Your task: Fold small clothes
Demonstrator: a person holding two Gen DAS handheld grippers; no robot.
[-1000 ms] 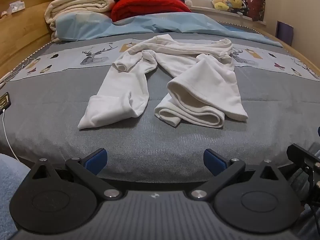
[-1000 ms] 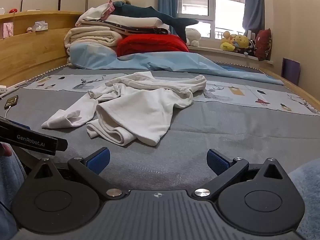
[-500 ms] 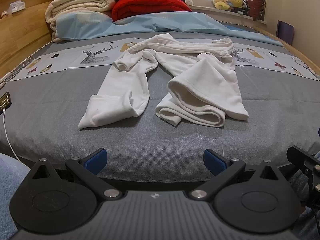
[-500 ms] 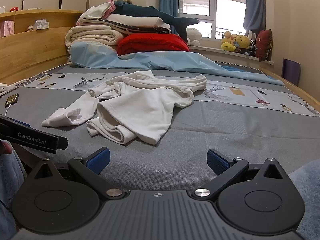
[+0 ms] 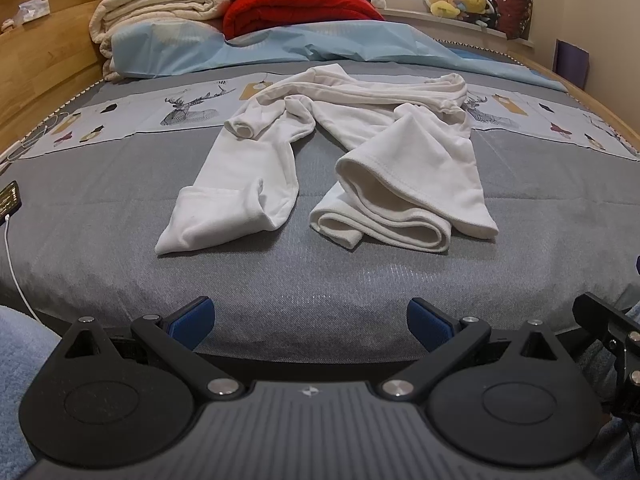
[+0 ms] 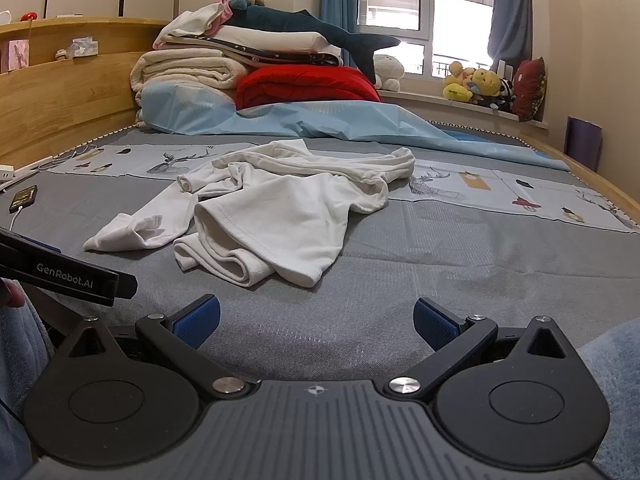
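Both tongs (image 5: 310,322) (image 6: 316,320) spread, we face limp, light pants (image 5: 340,148) at 12 o'clock; we'd pinch the cuffs.

A home bedroom: wooden-framed bed (image 6: 64,104), stacked bedding (image 6: 240,64), probably plush toys (image 6: 476,86) on the windowsill.

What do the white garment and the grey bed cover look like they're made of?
White garment: soft knit, probably cotton jersey; matte, limp folds, stitched hem. Grey bed cover: woven fabric, likely synthetic or a blend; visible fine weave with a slight sheen.
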